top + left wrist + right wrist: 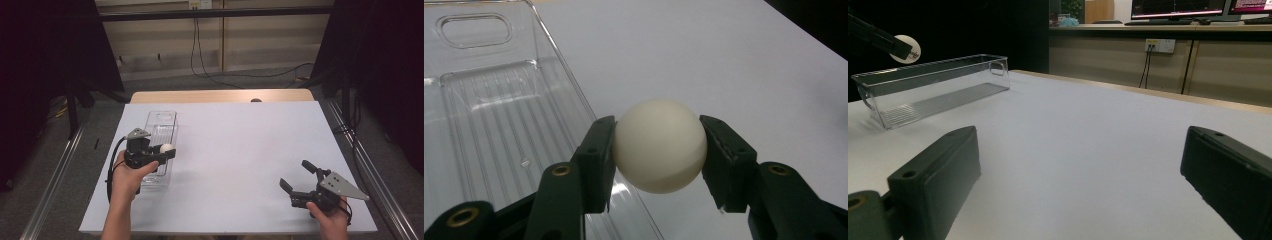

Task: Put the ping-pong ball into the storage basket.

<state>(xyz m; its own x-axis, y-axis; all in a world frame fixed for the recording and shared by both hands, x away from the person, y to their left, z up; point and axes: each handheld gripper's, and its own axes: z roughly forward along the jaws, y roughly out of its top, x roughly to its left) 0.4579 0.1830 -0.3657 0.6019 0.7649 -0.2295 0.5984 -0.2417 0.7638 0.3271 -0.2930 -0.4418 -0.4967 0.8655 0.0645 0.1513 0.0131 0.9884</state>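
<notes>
You hold the left gripper (pixel 168 151) over the clear plastic bin (pixel 161 126) on the left side of the table (pixel 240 150). Its jaws are pressed on a small white ball (pixel 165 148), one on each side, and the ball is squeezed tight between them. In the left gripper view the ball (pixel 660 145) is up in the air, right above the long edge of the bin (pixel 489 100), with the white table on its other side. The bin has little ridges on its floor and a handle hole at the far end.

Your right gripper (pixel 296 176) is low near the right front corner of the table, well apart from the bin. Its jaws are wide open and have nothing in them. In the right gripper view you see white table between the two jaws, and the bin (pixel 933 85) and the ball (pixel 908 49) are far off at the left.
</notes>
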